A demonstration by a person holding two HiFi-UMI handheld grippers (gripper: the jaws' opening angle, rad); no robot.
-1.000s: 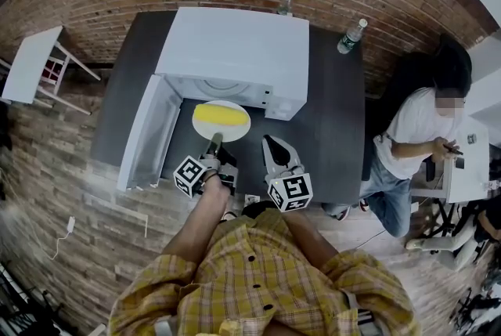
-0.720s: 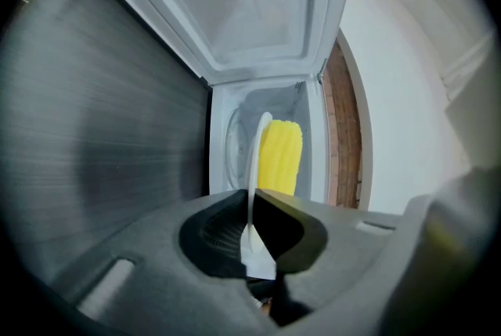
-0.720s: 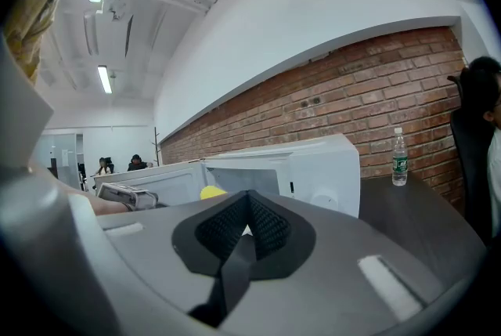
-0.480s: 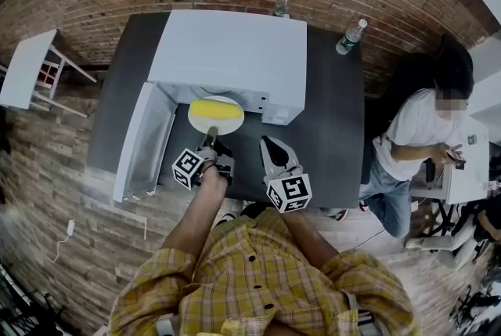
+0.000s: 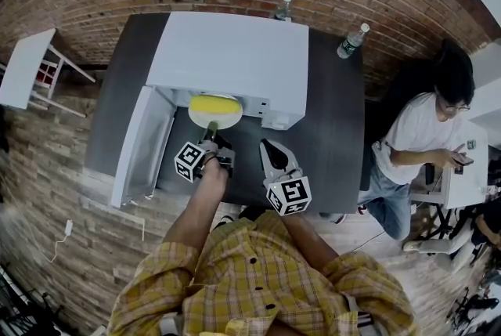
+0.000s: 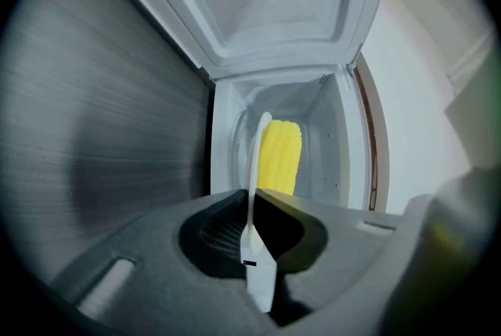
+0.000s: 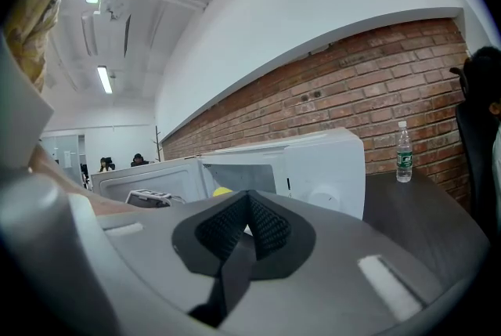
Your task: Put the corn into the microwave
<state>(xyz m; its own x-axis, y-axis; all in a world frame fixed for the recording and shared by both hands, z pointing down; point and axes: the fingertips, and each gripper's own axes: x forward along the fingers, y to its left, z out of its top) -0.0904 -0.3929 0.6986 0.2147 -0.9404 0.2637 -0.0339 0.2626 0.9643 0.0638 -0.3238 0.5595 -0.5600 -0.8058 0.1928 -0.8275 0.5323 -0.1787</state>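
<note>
Corn (image 5: 214,104) lies crosswise on plate (image 5: 196,117), dead ahead of left tool (image 5: 210,131) clamped on plate's near rim, at microwave (image 5: 235,52) mouth; right tool (image 5: 268,148) clenched empty, farther back over desk (image 5: 337,115).

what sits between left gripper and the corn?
Only the white plate: left gripper pinches its rim, and the corn lies farther along it. Clearest in the left gripper view.
</note>
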